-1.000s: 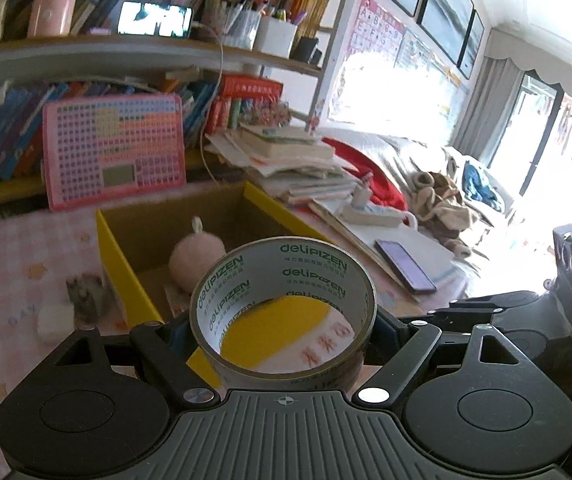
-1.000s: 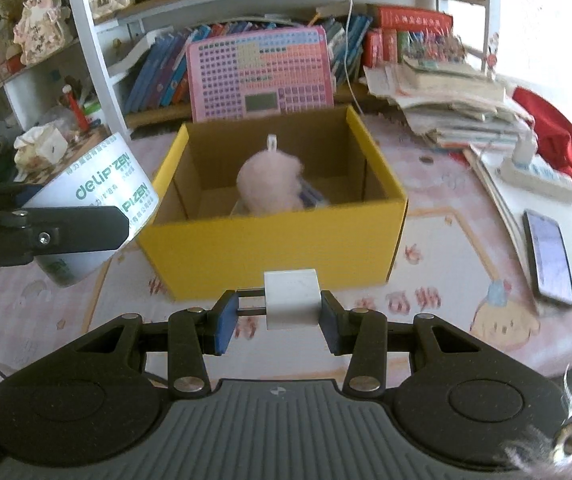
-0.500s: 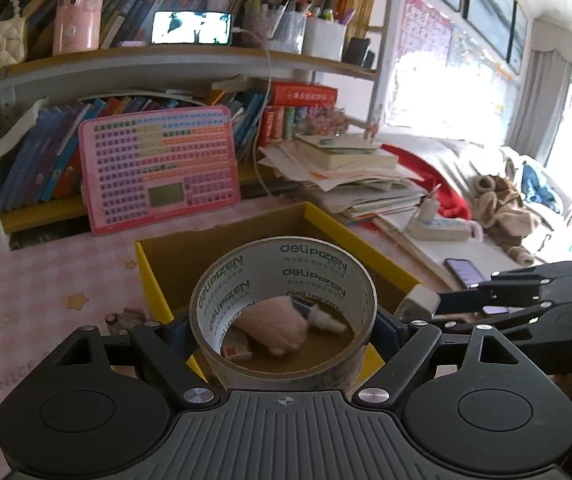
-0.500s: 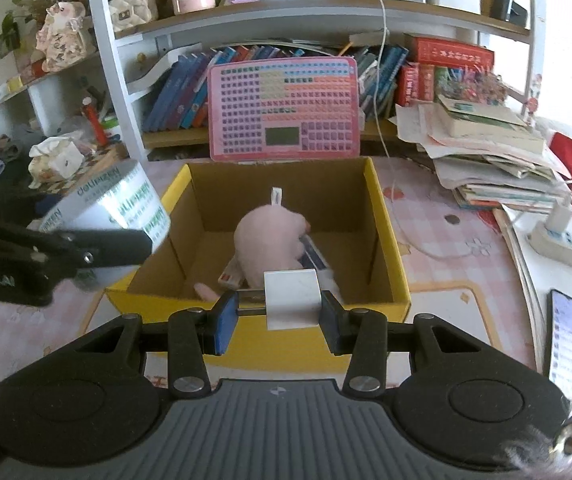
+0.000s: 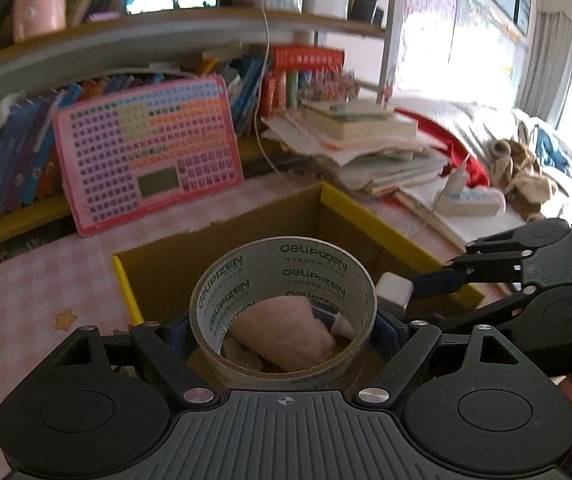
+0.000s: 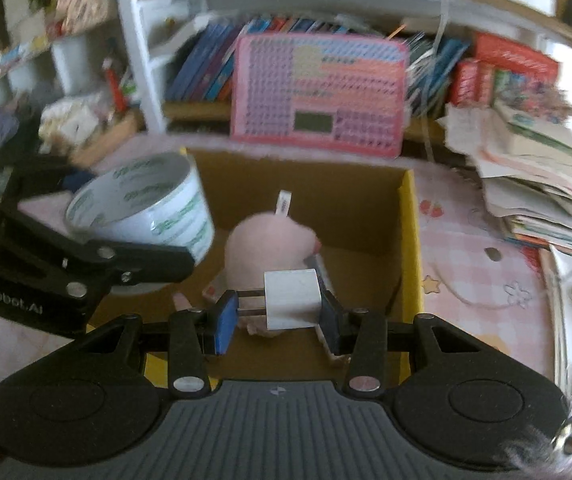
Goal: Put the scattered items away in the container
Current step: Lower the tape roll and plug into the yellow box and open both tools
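My left gripper [image 5: 284, 330] is shut on a roll of clear tape [image 5: 282, 280] printed "deliPIZEN" and holds it above the open yellow cardboard box [image 5: 366, 216]. The tape also shows in the right wrist view [image 6: 146, 208], over the box's left side. My right gripper [image 6: 276, 314] is shut on a white plug adapter [image 6: 292, 300] by its prongs, above the box [image 6: 412, 240]. The adapter [image 5: 394, 294] appears right of the tape in the left wrist view. A pink plush toy [image 6: 270, 240] and small items lie inside the box.
A pink keyboard toy [image 5: 146, 152] leans against the bookshelf behind the box. A stack of books and papers [image 5: 362, 144] sits at the right. A power strip [image 5: 470, 200] lies beyond it. The tablecloth [image 5: 38, 280] is pink checked.
Both grippers moved forward and over the box. The tape and the adapter now hang above its inside, closer together. Both stay gripped.
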Demonstrator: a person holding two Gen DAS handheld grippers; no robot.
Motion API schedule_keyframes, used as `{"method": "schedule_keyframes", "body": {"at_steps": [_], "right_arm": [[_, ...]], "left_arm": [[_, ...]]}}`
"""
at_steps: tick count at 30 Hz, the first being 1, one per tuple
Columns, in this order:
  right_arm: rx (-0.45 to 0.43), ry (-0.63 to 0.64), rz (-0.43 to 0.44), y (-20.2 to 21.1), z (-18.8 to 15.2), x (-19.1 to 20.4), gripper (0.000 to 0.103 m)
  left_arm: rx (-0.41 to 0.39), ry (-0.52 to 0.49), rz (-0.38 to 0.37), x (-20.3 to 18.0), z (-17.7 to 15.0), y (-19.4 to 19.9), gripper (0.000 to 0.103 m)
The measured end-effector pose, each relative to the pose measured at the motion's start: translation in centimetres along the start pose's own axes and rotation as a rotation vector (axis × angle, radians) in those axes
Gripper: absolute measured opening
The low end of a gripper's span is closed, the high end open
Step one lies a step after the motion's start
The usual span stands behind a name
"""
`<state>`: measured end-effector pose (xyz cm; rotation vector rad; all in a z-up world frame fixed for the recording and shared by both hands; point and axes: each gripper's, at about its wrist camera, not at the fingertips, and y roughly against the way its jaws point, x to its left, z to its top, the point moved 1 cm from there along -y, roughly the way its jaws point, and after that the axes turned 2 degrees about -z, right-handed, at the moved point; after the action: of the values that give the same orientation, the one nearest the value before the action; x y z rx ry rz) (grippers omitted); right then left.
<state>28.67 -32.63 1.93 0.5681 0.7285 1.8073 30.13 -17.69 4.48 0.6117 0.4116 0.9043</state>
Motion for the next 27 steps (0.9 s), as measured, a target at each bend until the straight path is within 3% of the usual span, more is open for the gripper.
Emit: {"method": "schedule_keyframes", "body": {"at_steps": [7, 14, 19, 27], "right_arm": [[0.18, 0.033, 0.083, -4.3, 0.4, -0.7, 0.041], [0.291, 0.079, 0.127, -7.1, 0.7, -0.9, 0.041], [0.334, 0.088, 0.148, -7.7, 0.8, -0.9, 0.041], [0.326, 0.088, 0.136, -7.3, 0.6, -0.7, 0.042]], "left_arm": [[0.086, -0.022, -0.004, 0.7, 0.2, -3.3, 0.085], [0.159, -0.032, 0.006, 1.0, -0.3, -5.7, 0.085], [0.174, -0.012, 0.003, 1.4, -0.4, -6.0, 0.085], [0.167, 0.002, 0.023, 1.2, -0.5, -5.8, 0.086]]}}
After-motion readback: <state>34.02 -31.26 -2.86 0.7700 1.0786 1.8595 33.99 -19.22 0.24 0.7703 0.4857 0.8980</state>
